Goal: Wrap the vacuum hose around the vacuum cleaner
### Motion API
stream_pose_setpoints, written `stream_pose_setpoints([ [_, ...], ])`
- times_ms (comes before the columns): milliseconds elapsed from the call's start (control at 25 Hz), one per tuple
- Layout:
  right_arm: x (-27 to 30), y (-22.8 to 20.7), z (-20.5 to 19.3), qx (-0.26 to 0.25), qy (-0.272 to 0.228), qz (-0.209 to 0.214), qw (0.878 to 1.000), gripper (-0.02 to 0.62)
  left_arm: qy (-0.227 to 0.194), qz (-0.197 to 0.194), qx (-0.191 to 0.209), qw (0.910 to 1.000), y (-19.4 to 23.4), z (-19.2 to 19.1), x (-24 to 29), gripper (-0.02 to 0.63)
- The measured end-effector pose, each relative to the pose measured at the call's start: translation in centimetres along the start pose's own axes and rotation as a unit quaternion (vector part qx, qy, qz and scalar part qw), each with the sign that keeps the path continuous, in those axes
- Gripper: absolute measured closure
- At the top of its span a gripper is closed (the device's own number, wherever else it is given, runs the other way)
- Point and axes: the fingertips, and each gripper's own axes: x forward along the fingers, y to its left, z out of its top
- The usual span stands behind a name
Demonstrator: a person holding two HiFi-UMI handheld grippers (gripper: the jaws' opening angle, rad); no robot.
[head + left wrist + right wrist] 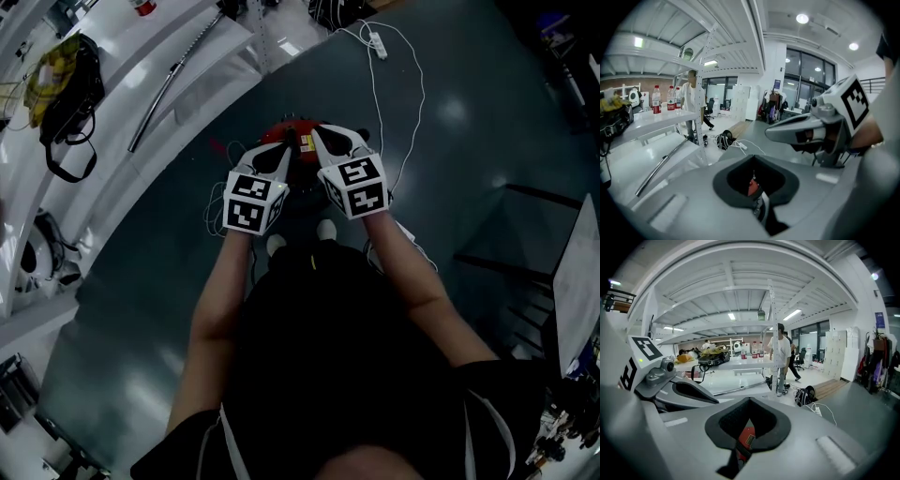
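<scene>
The red vacuum cleaner (298,141) stands on the dark floor ahead of the person's feet, largely covered by both grippers. My left gripper (284,152) and right gripper (315,139) hover side by side above it, both shut with nothing between the jaws. In the left gripper view, a bit of the red body (753,187) shows through the notch of the shut left gripper (754,159), with the right gripper (806,131) alongside. The right gripper (750,401) frames the red vacuum cleaner (746,437) the same way, with the left gripper (670,385) beside it. I cannot make out the hose.
A metal wand (173,80) lies on the white platform at left, near a black bag (66,94). A white cord (412,103) runs to a power strip (378,44). A person (782,357) stands by the shelving post. A railing (525,225) stands at right.
</scene>
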Motion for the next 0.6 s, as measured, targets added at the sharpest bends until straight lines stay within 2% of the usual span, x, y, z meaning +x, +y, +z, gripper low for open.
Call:
stream_pose_setpoints([
  [600,0.1,3.4,0.0,0.007,0.004,0.024,1.000,0.600,-0.006,0.022,-0.023,0.9995,0.8,-1.1,-2.2,0.597],
])
